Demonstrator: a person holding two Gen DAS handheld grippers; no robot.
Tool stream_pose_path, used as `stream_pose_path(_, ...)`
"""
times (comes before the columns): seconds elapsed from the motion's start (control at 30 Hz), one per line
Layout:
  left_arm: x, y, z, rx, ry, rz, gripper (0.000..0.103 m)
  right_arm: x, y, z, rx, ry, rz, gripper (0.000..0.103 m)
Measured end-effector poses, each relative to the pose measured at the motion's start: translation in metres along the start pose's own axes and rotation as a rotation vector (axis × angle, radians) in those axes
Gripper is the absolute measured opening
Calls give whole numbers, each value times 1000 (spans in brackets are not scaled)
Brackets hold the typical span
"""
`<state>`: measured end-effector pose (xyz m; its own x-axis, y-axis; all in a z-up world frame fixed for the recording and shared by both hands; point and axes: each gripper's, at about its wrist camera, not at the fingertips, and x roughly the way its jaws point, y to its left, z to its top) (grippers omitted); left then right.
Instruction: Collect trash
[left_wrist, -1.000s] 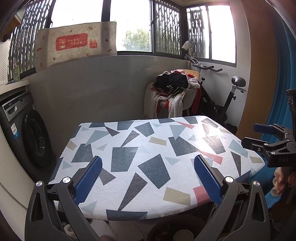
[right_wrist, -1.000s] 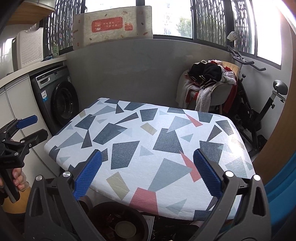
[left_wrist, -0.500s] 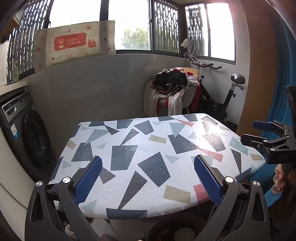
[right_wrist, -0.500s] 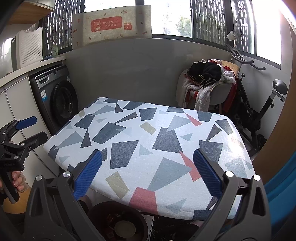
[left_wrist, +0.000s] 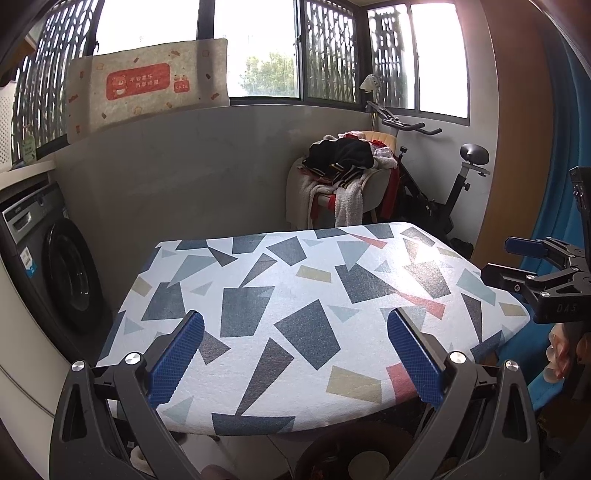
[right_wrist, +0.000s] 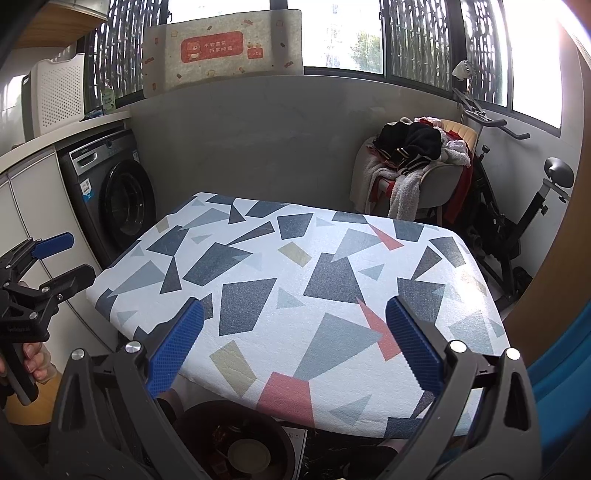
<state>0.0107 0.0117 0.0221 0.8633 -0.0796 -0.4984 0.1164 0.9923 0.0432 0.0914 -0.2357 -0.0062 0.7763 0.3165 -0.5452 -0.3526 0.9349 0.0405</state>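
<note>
No trash shows anywhere on the counter (left_wrist: 314, 295), whose patterned cover of grey, blue, tan and red shapes lies bare from edge to edge in both wrist views. The only likely holder for trash is a dark round bin (right_wrist: 236, 439) on the floor below the counter's near edge; something pale and round sits inside it, along with dark bits too murky to name. The same bin (left_wrist: 351, 454) peeks in at the bottom of the left wrist view.

The left tool (left_wrist: 295, 354) hangs over the near edge of the counter with its blue pads spread wide and nothing between them. The right tool (right_wrist: 293, 347) is likewise wide apart and carries nothing. Each tool also appears at the margin of the other's view, held up beside the counter by a hand (right_wrist: 35, 360).

Judging from this, either the collecting is finished, with the surface cleared into the bin, or no piece has yet been found; the pictures cannot settle which. Nothing on the counter remains to pick up.

Farther out stand a washing machine (right_wrist: 110, 195) at the left, a chair heaped with clothes (right_wrist: 417, 162) against the wall, and an exercise bike (right_wrist: 517, 206) at the right under the windows.
</note>
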Motion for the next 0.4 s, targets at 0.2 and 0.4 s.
stream_pose_path(0.2, 2, -1, -1, 2, 8, 2, 97, 0, -1, -1, 0, 2, 1, 97)
stream_pose_path(0.4, 6, -1, -2, 7, 29, -4, 97, 2, 0, -3, -2, 6, 2, 97)
